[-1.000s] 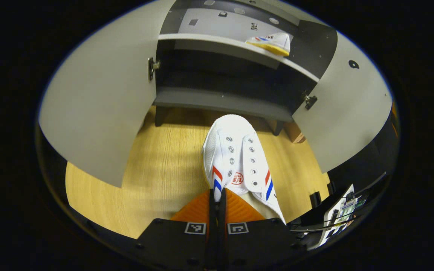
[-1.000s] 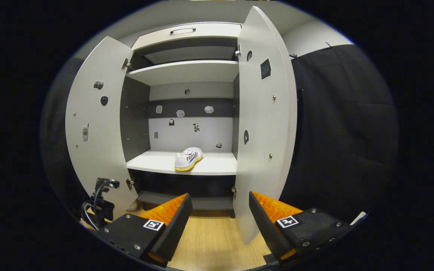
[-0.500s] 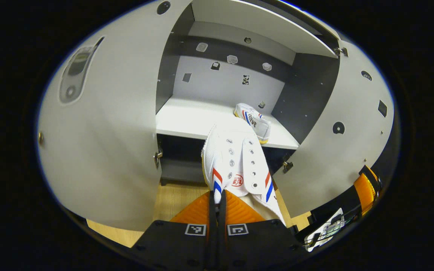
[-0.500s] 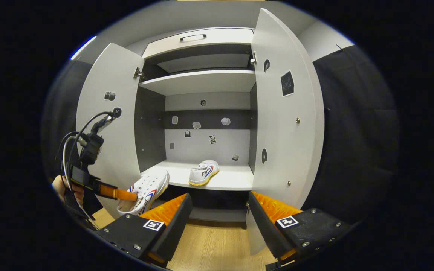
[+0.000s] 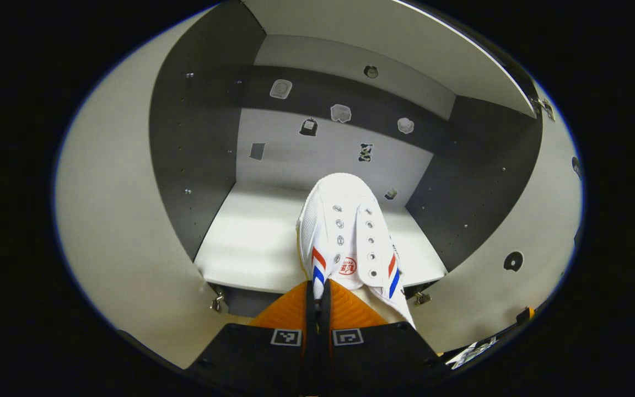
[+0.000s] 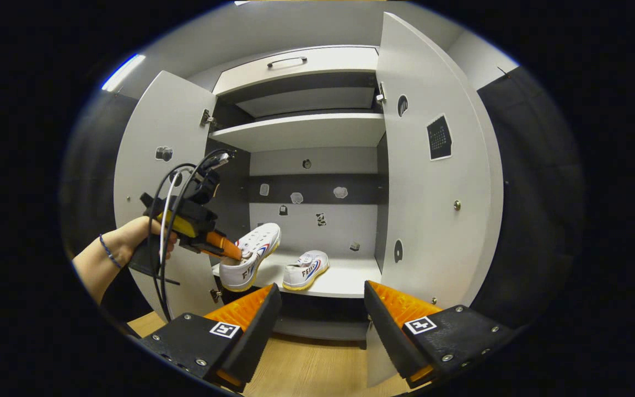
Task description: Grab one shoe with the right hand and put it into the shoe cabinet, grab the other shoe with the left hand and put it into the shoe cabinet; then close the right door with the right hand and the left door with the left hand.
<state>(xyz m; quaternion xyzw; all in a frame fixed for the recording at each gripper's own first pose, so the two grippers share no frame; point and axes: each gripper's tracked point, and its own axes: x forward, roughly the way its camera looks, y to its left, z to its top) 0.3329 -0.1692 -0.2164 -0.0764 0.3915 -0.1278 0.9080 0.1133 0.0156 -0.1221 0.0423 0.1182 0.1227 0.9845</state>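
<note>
— Shoe position? Where is it relative to the left hand-held gripper [image 5: 317,295]?

— The white shoe [image 5: 346,237] extends straight forward from the fingers, which are pressed together on its heel edge. Its toe points into the shoe cabinet [image 6: 306,132], above the middle shelf [image 5: 251,248].

— Is it touching the shelf?

— In the right gripper view it is lifted, tilted toe-up, at the shelf's left front edge. The other shoe [image 6: 306,269] lies on the shelf just beside it.

— And the right hand-held gripper [image 6: 320,320]?

— Fingers wide apart, holding nothing, in front of the cabinet. Left door [image 6: 157,138] and right door [image 6: 433,182] stand open.
</note>
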